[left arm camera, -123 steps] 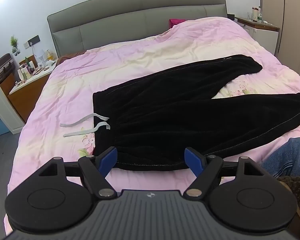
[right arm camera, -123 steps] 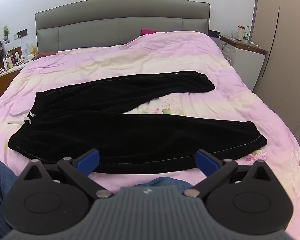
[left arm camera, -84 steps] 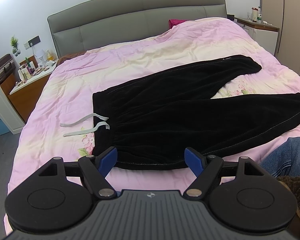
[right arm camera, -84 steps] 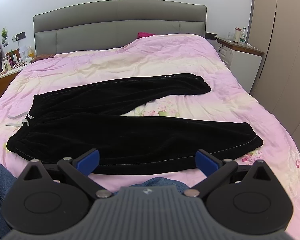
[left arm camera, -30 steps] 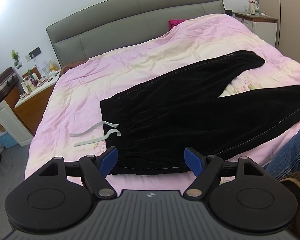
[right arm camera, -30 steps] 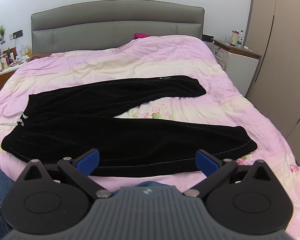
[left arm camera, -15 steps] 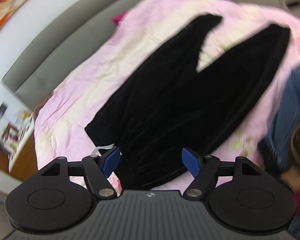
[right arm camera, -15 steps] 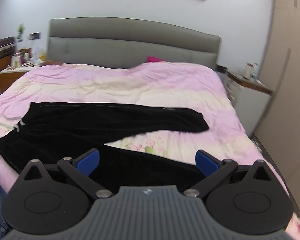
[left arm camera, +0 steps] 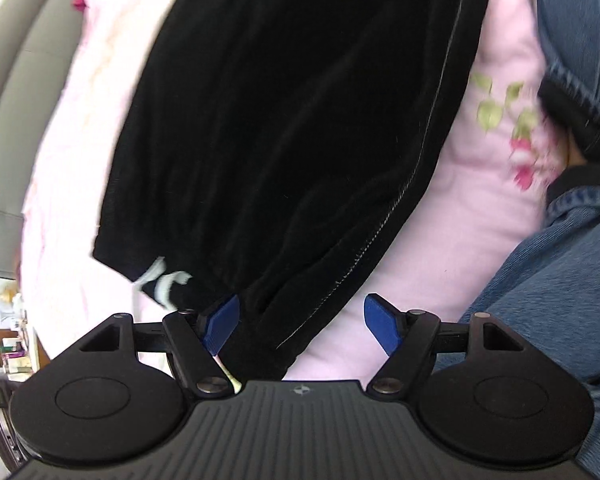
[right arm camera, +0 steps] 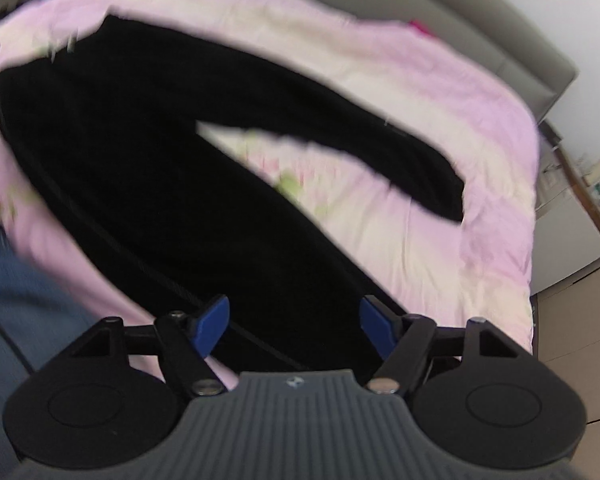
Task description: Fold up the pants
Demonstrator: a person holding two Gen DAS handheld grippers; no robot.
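Note:
Black pants [left arm camera: 284, 128] lie spread flat on a pink quilt [left arm camera: 452, 216], legs apart in a V. My left gripper [left arm camera: 302, 326] hovers low over the near waistband corner, jaws open, with the corner's edge between the blue pads and no pad pressing it. A white drawstring [left arm camera: 162, 284] pokes out just left of it. In the right wrist view the pants [right arm camera: 188, 184] stretch away to the upper left. My right gripper [right arm camera: 294, 322] is over the near leg's cuff end, jaws closing, cloth between the pads but not pinched.
A person's blue-jeaned legs [left arm camera: 560, 288] press against the bed's near edge, also in the right wrist view [right arm camera: 16, 292]. A grey headboard [right arm camera: 500, 40] runs along the far side. A white nightstand [right arm camera: 572, 220] stands beyond the bed's right corner.
Both grippers dropped from a raised, level view to close above the pants and rolled. The left came down on the waistband corner, the right on the near cuff. The right jaws narrowed.

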